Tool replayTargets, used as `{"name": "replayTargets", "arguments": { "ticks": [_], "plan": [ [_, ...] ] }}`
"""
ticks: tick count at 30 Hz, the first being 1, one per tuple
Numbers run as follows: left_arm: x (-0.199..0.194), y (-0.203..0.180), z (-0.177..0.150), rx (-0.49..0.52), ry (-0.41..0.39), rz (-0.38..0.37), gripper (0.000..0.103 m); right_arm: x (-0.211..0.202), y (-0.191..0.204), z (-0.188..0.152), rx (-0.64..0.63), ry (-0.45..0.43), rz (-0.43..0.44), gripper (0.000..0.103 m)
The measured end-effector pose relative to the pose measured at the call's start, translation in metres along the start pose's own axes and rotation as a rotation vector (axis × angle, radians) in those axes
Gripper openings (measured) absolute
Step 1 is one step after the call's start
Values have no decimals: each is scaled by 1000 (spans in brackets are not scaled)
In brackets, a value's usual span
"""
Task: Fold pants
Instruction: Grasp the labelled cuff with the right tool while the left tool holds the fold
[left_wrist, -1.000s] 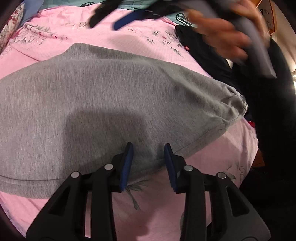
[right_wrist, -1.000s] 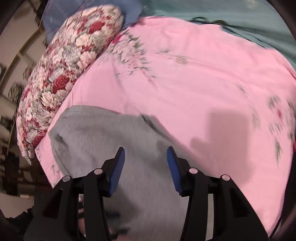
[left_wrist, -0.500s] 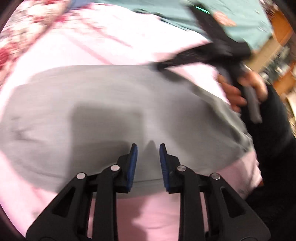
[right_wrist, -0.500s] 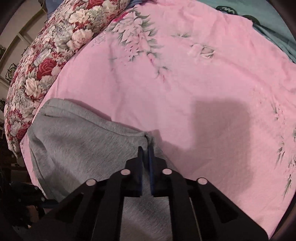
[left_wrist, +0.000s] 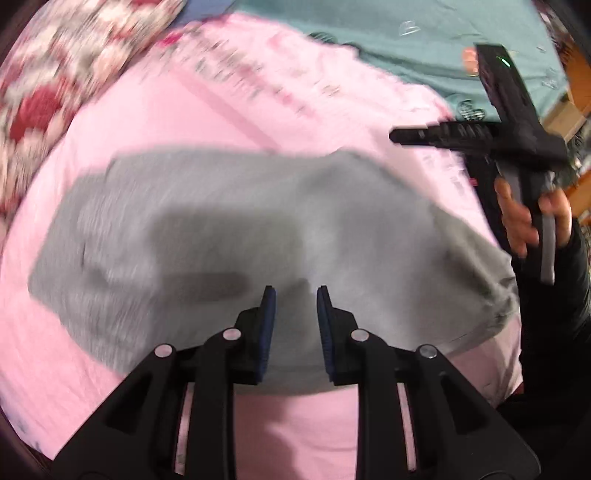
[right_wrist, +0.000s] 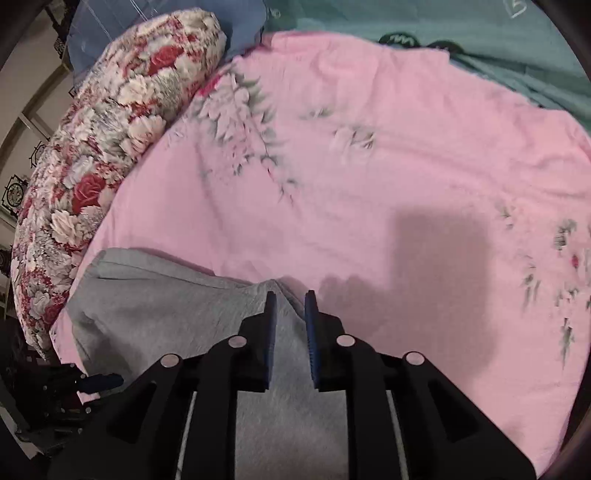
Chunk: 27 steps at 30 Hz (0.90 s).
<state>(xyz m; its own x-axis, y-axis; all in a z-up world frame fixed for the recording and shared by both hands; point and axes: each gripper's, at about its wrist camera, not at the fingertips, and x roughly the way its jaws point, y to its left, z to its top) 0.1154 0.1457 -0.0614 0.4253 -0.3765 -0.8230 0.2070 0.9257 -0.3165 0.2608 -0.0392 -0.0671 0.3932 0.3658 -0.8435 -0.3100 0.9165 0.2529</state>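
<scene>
The grey pants (left_wrist: 229, 229) lie folded flat on the pink floral bedspread (left_wrist: 155, 110). My left gripper (left_wrist: 293, 295) is open, its blue pads above the pants' near edge, holding nothing. My right gripper (right_wrist: 290, 297) is open over the pants' far edge (right_wrist: 166, 317), where a small peak of grey fabric stands between its pads. In the left wrist view the right gripper's body (left_wrist: 495, 133) and the hand holding it appear at the upper right.
A rose-patterned pillow (right_wrist: 110, 140) lies along the bedspread's left side. A teal sheet (right_wrist: 480, 40) and a blue cushion (right_wrist: 155, 22) lie beyond the pink bedspread. The bed's edge drops off at the right, by the person's dark sleeve (left_wrist: 554, 314).
The right gripper shut on the pants' far edge half a second ago and has now opened. The left gripper narrowed, then widened a little, and drifted over the pants.
</scene>
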Motion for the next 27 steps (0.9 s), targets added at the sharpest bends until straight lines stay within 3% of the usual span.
{"name": "replayTargets", "arguments": {
  "ticks": [3, 5, 6, 7, 8, 9, 13, 16, 19, 23, 24, 25, 27],
  "plan": [
    [9, -29, 32, 58, -9, -51, 41, -43, -2, -34, -20, -26, -43, 33],
    [36, -45, 55, 61, 40, -86, 41, -50, -6, -67, -8, 31, -45, 33],
    [54, -56, 66, 64, 81, -115, 34, -50, -6, -88, -11, 61, -52, 29],
    [71, -66, 75, 71, 120, -137, 19, -48, -4, -104, -15, 76, -66, 18],
    [85, -72, 82, 87, 150, -137, 14, -46, -5, -126, -16, 99, -87, 14],
    [103, -80, 88, 109, 177, -109, 12, -44, -6, -142, -4, 114, -92, 8],
    [146, -88, 93, 123, 226, -41, 11, -50, -12, -190, 78, 95, -78, 8],
    [147, -81, 96, 98, 224, -72, 10, -56, -18, -203, 143, 66, -54, 8],
    [150, -72, 93, 70, 220, -106, 9, -45, -26, -216, 213, 114, -33, 8],
    [152, -68, 93, 60, 189, -144, 8, -42, -29, -222, 256, 100, -32, 9],
    [153, -69, 95, 58, 179, -151, 8, -43, -31, -222, 279, 96, -23, 14],
    [151, -68, 94, 48, 168, -160, 8, -45, -33, -223, 297, 91, -5, 29],
    [140, -67, 93, 28, 138, -156, 8, -61, -42, -227, 358, 46, 37, 49]
  ]
}}
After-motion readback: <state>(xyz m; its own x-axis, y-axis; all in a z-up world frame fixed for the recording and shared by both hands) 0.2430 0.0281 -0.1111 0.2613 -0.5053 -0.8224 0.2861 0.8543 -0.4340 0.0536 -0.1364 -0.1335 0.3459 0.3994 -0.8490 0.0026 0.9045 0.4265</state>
